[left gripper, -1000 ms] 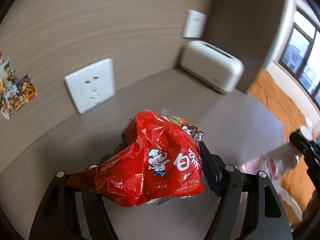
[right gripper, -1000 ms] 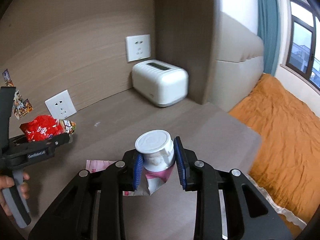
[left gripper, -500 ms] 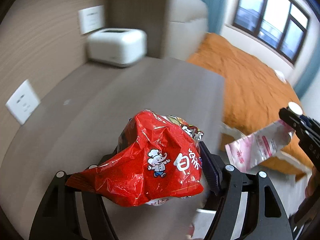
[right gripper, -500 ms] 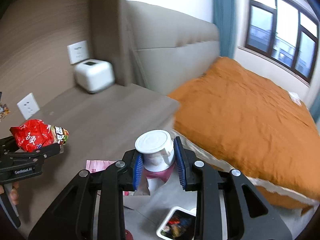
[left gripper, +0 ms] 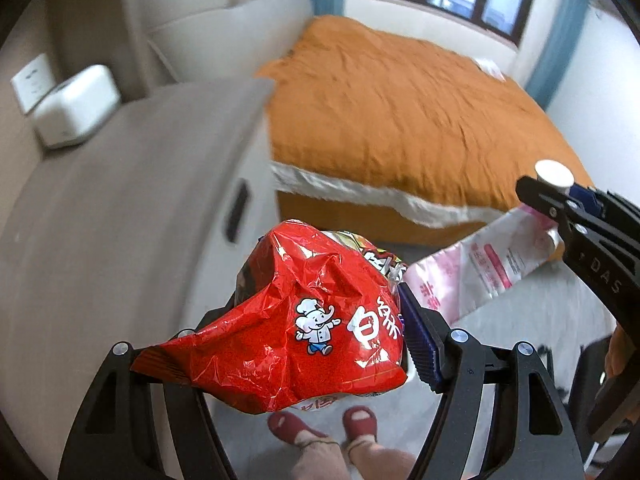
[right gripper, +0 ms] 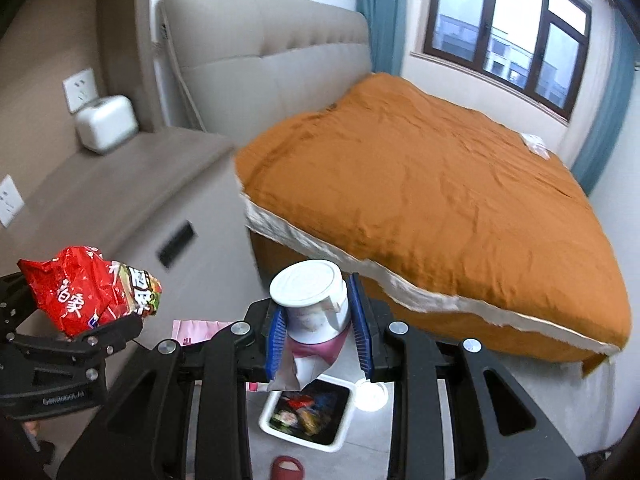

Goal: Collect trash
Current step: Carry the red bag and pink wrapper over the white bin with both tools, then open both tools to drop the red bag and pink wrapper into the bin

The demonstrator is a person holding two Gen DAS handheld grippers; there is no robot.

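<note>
Swung away from the worktop (right gripper: 120, 184) since a second ago, toward the floor beside the bed (right gripper: 432, 184). Left claw (left gripper: 320, 332) clamped on the red noodle wrapper (left gripper: 304, 320); right claw (right gripper: 320, 328) clamped on the white-capped pouch (right gripper: 308, 300), both carried in the air. Probably heading for disposal. Visible only from the right wrist: white bin (right gripper: 344, 436) with trash, directly below. Visible only from the left: slippered feet (left gripper: 320, 428).

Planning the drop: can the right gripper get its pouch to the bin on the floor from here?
Probably yes. The right gripper holds the capped pouch above the open bin, with nothing between them. The left gripper with the red wrapper is off to the side.
</note>
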